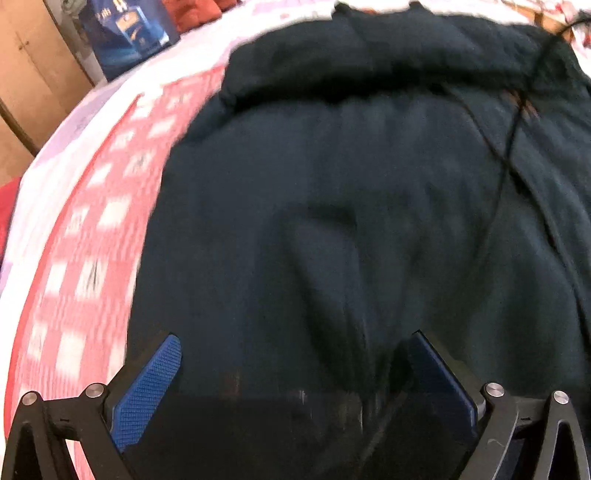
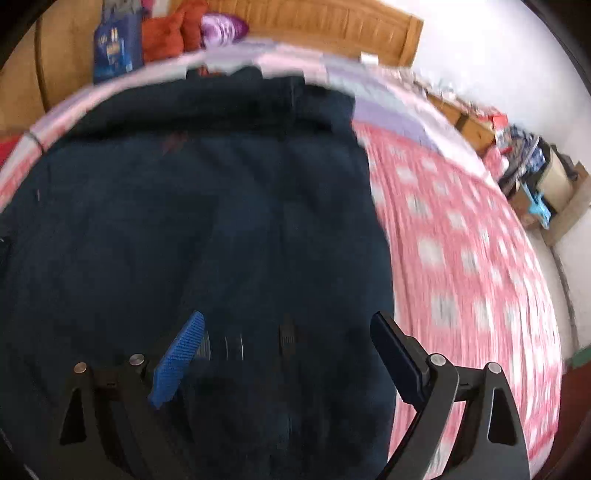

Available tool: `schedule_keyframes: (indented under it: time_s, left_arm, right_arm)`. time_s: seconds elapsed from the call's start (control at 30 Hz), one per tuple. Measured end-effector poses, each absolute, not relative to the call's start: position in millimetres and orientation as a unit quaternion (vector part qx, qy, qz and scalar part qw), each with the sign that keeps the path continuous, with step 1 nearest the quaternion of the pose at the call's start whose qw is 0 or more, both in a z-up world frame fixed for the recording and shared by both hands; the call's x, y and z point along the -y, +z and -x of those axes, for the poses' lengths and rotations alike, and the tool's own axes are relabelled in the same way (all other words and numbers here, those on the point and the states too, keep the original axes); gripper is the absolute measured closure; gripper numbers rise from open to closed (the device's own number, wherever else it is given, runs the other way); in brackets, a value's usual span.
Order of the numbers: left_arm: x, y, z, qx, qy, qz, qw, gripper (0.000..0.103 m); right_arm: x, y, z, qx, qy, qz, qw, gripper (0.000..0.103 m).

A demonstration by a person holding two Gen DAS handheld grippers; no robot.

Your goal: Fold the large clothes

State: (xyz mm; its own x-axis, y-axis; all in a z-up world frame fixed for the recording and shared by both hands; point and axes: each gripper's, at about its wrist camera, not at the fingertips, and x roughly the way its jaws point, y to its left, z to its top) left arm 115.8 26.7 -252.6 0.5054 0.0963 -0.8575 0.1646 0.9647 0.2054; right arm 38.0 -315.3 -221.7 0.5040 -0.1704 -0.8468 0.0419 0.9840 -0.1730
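Both tongs [image 1: 295, 339] [image 2: 288, 325] agape, garment [image 2: 184, 221] edge — bedspread [image 2: 461, 240] beside

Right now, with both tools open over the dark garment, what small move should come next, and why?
Probably lower both and pinch the near edge: the left tool and right tool are open and empty above the dark garment, which lies spread on the pink checked bedspread.

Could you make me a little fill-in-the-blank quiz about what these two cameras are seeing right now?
1. The dark garment lies spread on a ____.
2. The bedsheet beside it is mostly ____ with white patches.
3. Both the left tongs and the right tongs have their jaws ____.
4. The headboard beyond the garment is made of ____.

Missing words: bed; pink; open; wood
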Motion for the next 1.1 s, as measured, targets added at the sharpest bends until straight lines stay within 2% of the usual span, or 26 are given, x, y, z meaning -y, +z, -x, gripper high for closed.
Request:
schedule_keyframes:
  time_s: [0.17,0.37,0.87,1.1]
  left_arm:
    - [-64,-260,-66,-0.522,0.014,-0.12,0.844,0.001]
    - [-91,-249,-25,-0.517,0.043,-0.115,0.847,0.001]
    - [-162,-224,70,-0.501,0.055,-0.121,0.855,0.001]
    - [-173,-208,117,-0.491,0.046,-0.117,0.862,0.001]
  right_arm:
    - [363,-223,26,-0.515,-0.122,0.033,0.848,0.009]
    - [395,-208,98,-0.524,-0.177,0.026,0.832,0.009]
    - [353,-178,236,-0.526,-0.239,0.014,0.816,0.009]
    - [322,-170,248,-0.515,-0.23,0.018,0.825,0.009]
